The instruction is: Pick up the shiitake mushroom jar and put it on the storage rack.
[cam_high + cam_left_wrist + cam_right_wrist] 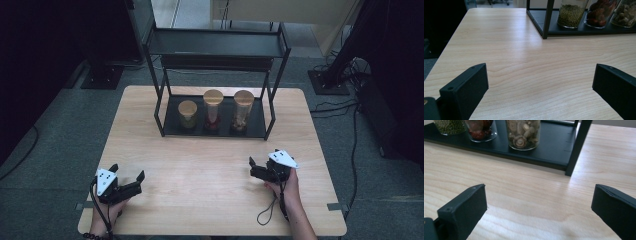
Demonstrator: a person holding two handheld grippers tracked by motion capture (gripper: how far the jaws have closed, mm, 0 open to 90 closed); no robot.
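Three glass jars with wooden lids stand in a row on the bottom shelf of a black metal rack (257, 122). The short jar of green beans (187, 114) is on the left, the jar of red pieces (213, 109) in the middle, and the jar of mushrooms (243, 110) on the right. My left gripper (128, 171) rests low over the table's near left, open and empty, with the green beans jar (571, 15) far ahead of it. My right gripper (264, 156) is at the near right, also open and empty, and faces the mushroom jar (523, 133).
The rack's upper shelf (215, 42) is bare and overhangs the jars. A rack post (577, 147) stands ahead and to the right of my right gripper. Bare wooden table (200, 170) lies between the grippers and the rack. Stands and cables sit on the floor (340, 80) around the table.
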